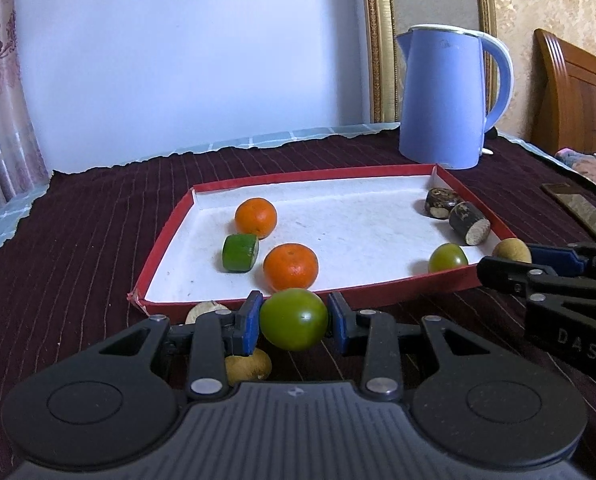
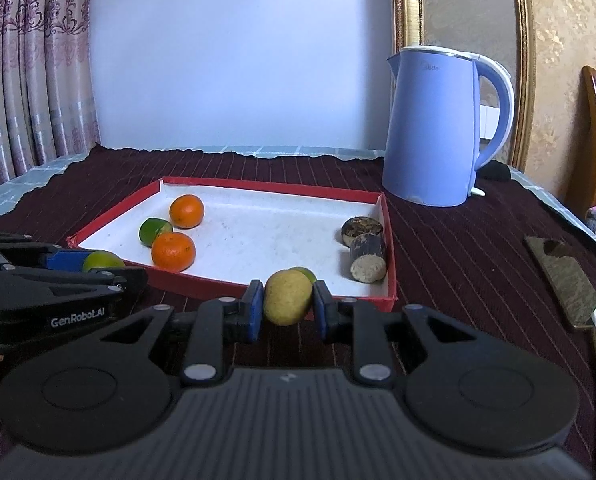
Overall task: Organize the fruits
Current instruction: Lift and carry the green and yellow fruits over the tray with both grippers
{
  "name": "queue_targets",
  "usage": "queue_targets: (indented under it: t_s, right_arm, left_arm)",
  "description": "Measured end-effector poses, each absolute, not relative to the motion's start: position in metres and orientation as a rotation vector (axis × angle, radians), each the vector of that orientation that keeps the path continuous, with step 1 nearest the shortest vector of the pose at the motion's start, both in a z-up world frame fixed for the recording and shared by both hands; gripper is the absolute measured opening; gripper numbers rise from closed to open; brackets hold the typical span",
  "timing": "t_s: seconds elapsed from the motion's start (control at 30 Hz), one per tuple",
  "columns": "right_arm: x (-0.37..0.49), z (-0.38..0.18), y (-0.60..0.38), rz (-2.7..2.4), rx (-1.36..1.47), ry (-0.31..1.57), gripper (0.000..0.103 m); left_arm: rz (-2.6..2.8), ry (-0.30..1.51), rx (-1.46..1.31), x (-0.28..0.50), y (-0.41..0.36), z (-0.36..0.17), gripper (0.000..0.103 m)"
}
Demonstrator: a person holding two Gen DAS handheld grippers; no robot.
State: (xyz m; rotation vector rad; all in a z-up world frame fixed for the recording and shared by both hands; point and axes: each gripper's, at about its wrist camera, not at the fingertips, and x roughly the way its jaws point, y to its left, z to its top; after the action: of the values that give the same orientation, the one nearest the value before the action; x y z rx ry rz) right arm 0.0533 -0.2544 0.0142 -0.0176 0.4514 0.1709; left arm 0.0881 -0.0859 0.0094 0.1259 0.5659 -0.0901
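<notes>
A dark maroon ribbed cloth (image 1: pixel 78 216) covers the table, and on it lies a shallow red-rimmed cardboard tray with a white floor (image 1: pixel 162 240). At the tray's left end sit two round orange tangerines, one farther back (image 1: pixel 255 217) and one nearer the front rim (image 1: pixel 290 266), with a short green cut cylinder of fruit (image 1: pixel 240 252) between them and touching the nearer one. Just outside the front rim, the left gripper (image 1: pixel 294 320) has its blue pads pressed on either side of a round green fruit (image 1: pixel 293 318), jaws closed down to the fruit's width, holding it clear of the cloth. Below that gripper two tan, rough-skinned round fruits lie on the cloth, one by the tray's front left corner (image 1: pixel 206 310) and one nearer the camera (image 1: pixel 250 364), both partly hidden by the fingers. Further right inside the tray, a second small green round fruit (image 1: pixel 447 258) rests against the front rim. The right gripper (image 2: pixel 288 298) holds a yellowish-tan round fruit (image 2: pixel 287 297) between its blue pads, jaws nearly closed on it, just outside the front rim near the tray's right end. In the tray's right end lie two dark brown stubby cane pieces with pale cut ends (image 2: pixel 368 258), touching each other. Behind the tray's far right corner stands a pale blue plastic electric kettle (image 2: pixel 434 132), upright, handle to the right.
</notes>
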Motion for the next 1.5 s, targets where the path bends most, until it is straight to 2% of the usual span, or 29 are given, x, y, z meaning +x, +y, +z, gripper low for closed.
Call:
queue_targets:
  t_s: [1.5]
  right_arm:
    - [0.082, 0.028, -0.254, 0.171, -0.022, 0.427, 0.025]
  left_arm:
    - [-0.021, 0.579, 0.162, 0.136, -0.101, 0.011, 0.034]
